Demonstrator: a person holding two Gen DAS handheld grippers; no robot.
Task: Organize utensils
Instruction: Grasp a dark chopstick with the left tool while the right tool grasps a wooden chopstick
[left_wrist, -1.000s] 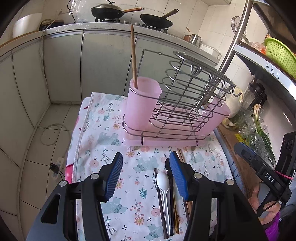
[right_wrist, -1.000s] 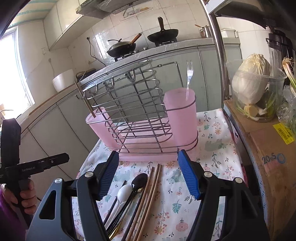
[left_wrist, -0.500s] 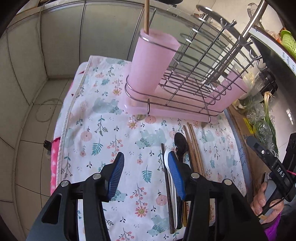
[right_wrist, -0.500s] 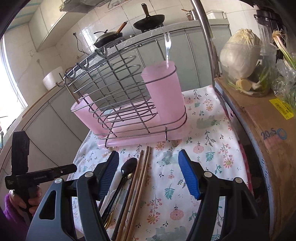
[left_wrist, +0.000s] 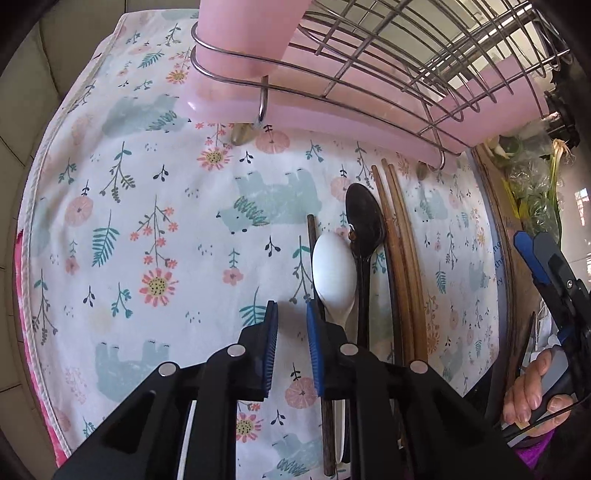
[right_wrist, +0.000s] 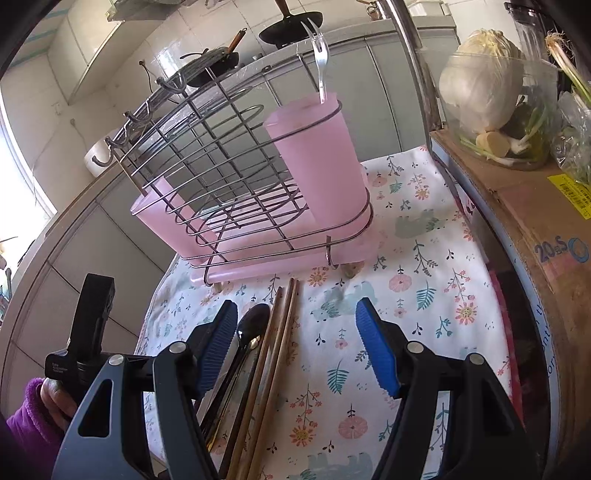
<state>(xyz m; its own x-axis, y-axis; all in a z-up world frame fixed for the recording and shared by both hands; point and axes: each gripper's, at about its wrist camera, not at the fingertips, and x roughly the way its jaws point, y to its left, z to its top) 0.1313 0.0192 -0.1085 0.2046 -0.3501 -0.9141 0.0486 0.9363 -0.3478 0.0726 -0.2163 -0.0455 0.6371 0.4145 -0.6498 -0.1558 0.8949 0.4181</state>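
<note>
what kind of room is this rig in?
Most likely a home kitchen: pans on a stove against tiled walls, a wire utensil rack with pink cups on a floral cloth, and a cabbage with scallions alongside.

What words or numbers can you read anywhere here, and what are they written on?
"20" and a few letters I can't make out, in blue: on the cardboard box.
Yellow sticker on the same box: print too small to read.
White lettering on the left gripper's black handle: too blurred to read.
Partly hidden letters on the box edge: unreadable.

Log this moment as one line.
left tongs: closing, nothing between, beside white spoon | right tongs: open over chopsticks
</note>
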